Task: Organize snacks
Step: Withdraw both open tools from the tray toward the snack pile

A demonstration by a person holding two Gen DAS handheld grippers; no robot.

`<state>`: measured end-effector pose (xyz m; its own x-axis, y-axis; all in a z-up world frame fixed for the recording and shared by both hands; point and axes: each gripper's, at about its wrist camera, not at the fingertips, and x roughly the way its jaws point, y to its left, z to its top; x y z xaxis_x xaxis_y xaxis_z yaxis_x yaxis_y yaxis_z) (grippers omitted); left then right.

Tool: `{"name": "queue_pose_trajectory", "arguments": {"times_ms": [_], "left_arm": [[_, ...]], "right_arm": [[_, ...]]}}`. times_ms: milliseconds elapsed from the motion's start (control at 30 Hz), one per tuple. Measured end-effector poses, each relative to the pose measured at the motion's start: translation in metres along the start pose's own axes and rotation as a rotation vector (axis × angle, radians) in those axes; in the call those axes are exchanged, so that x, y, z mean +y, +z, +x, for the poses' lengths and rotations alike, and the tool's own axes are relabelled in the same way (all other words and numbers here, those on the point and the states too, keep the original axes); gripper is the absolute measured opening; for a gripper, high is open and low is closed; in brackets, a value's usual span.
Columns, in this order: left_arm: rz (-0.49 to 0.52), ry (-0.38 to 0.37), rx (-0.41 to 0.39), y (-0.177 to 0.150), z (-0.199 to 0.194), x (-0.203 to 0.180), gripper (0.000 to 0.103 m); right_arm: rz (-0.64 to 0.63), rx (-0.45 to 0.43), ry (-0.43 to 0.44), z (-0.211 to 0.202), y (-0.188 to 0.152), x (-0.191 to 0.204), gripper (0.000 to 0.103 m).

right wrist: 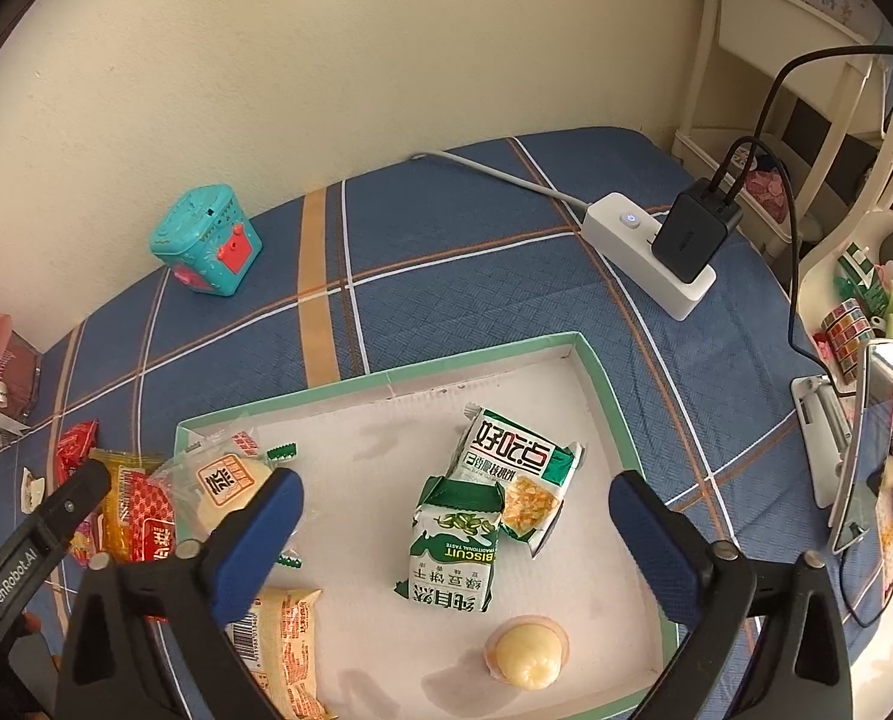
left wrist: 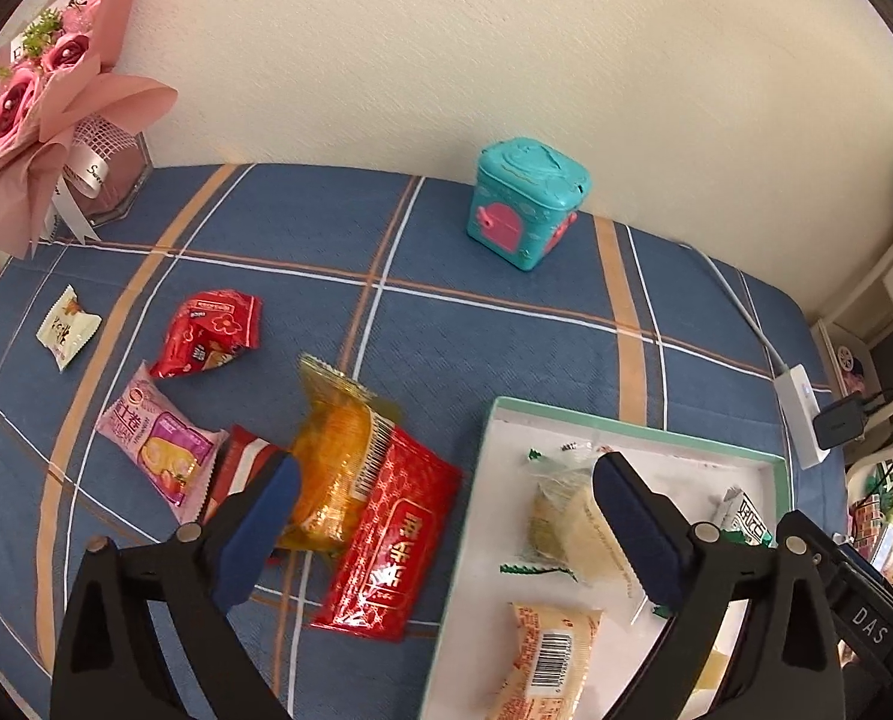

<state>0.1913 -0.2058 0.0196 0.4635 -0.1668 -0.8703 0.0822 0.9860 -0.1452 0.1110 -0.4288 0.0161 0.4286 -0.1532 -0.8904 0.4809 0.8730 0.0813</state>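
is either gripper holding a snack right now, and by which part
Nothing is held: the left gripper and right gripper are both open, with no snack between their fingers.

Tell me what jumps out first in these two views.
A white tray with a green rim sits on the blue plaid cloth, already holding several snack packets, including a green biscuit pack. Left of it lie loose snacks, most vividly a big red packet. A turquoise toy box stands near the wall.

Cream plaster wall (left wrist: 506, 48) behind a table under blue plaid cloth (right wrist: 446, 252), pink paper bouquet (left wrist: 38, 96) in the left corner, teal toy box (left wrist: 527, 210) near the wall, white power strip (right wrist: 650, 252) with black charger (right wrist: 695, 234), white shelving (right wrist: 764, 60) at right.
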Motion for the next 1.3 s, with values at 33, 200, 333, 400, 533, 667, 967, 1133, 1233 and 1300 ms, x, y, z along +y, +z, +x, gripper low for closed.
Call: {"name": "queue_pose_trajectory", "arguments": {"times_ms": [33, 200, 333, 400, 533, 667, 967, 1133, 1233, 1300], "left_arm": [[-0.003, -0.004, -0.001, 0.000, 0.000, 0.001, 0.098], [0.011, 0.004, -0.031, 0.002, -0.007, 0.004, 0.098], [0.043, 0.021, -0.077, 0.002, -0.015, 0.007, 0.098], [0.045, 0.010, -0.097, 0.002, -0.022, 0.010, 0.098], [0.057, 0.006, -0.115, 0.001, -0.035, 0.018, 0.098], [0.073, 0.015, -0.119, 0.000, -0.044, 0.028, 0.098], [0.042, -0.036, -0.088, -0.007, -0.047, 0.060, 0.098], [0.009, -0.020, -0.061, -0.011, -0.043, 0.087, 0.098], [-0.031, 0.004, -0.051, -0.010, -0.042, 0.110, 0.098], [-0.060, 0.021, -0.046, -0.009, -0.042, 0.127, 0.098]], "right_arm": [[-0.002, -0.002, 0.001, 0.000, 0.000, 0.000, 0.103], [-0.024, -0.002, 0.006, -0.001, -0.001, 0.006, 0.103], [-0.033, -0.007, 0.018, -0.006, -0.002, 0.013, 0.103], [-0.039, -0.008, 0.021, -0.010, -0.004, 0.018, 0.103], [-0.054, -0.016, 0.040, -0.019, -0.007, 0.028, 0.103], [-0.063, -0.025, 0.055, -0.027, -0.011, 0.037, 0.103], [-0.095, -0.031, 0.068, -0.035, -0.020, 0.064, 0.103], [-0.135, -0.008, 0.091, -0.031, -0.029, 0.091, 0.103], [-0.171, -0.003, 0.099, -0.030, -0.035, 0.110, 0.103], [-0.196, -0.002, 0.105, -0.030, -0.040, 0.124, 0.103]]}}
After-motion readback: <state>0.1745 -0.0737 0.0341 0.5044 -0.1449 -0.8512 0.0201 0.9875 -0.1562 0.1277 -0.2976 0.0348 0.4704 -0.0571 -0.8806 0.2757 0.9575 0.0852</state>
